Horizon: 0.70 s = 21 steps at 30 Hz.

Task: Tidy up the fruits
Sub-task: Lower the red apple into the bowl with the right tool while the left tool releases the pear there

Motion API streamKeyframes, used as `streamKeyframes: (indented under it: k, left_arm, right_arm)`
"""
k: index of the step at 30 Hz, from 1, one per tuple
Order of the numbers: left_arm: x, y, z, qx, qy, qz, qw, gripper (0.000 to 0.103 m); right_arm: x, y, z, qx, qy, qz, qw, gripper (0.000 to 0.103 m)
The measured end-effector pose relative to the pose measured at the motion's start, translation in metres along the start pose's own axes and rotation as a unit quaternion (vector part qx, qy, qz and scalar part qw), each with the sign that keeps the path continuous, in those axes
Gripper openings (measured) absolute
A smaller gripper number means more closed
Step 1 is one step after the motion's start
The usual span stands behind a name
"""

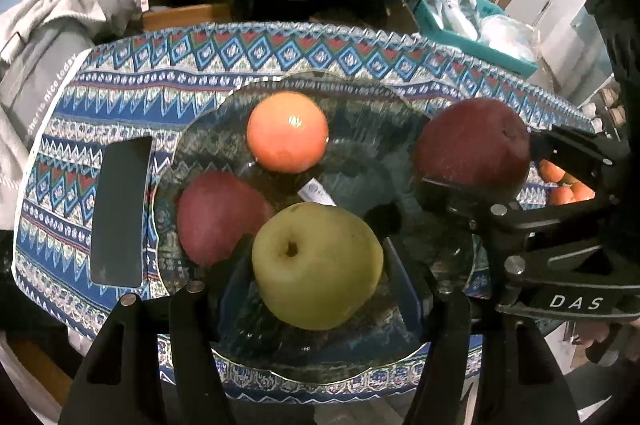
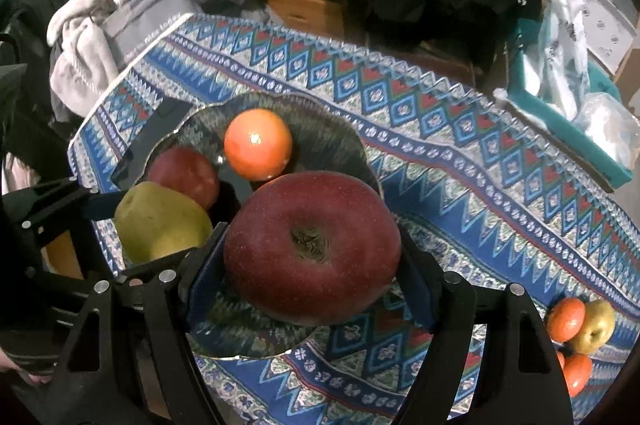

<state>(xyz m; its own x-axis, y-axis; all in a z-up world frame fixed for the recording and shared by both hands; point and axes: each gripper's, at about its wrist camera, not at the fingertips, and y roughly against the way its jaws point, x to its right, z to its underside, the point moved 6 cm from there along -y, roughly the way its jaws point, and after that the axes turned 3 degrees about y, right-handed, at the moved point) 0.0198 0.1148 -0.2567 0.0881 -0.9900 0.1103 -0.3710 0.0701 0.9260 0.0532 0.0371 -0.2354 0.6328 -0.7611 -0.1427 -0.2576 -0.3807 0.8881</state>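
Jaws of both grippers are clamped on fruit: the left gripper (image 1: pixel 316 265) holds the yellow-green apple (image 1: pixel 316 267) over the glass plate (image 1: pixel 360 161); the right gripper (image 2: pixel 310 257) holds the large red apple (image 2: pixel 312 249) above the plate's near rim. Beyond lie the smaller red apple (image 1: pixel 216 217), then the orange (image 1: pixel 287 131).

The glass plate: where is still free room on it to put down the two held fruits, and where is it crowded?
The glass plate is bare on its right half, between the orange and the near rim, under the held yellow apple and big red apple. Its left side is crowded: the small red apple sits close to the orange.
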Motion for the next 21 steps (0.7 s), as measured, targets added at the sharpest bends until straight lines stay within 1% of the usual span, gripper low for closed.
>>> streamKeyframes:
  k: [5,12,14,21]
  left_arm:
    - [-0.003,-0.010,0.007,-0.016,0.003,-0.003,0.9999,0.066]
    - [-0.003,-0.025,0.014,-0.039,0.007,-0.006,0.9992,0.066]
    - [-0.002,-0.024,0.013,-0.034,0.005,-0.007,0.9994,0.066]
    - [0.000,-0.026,0.013,-0.037,-0.004,-0.015,0.9992,0.066]
  right_arm:
    - [-0.002,-0.015,0.005,-0.021,-0.002,-0.011,1.000,0.077]
    - [-0.005,-0.026,0.009,-0.033,0.002,-0.015,0.999,0.078]
    - [-0.007,-0.029,0.010,-0.038,0.005,-0.014,0.999,0.078]
    - [-0.009,-0.034,0.014,-0.048,0.000,-0.026,0.999,0.078]
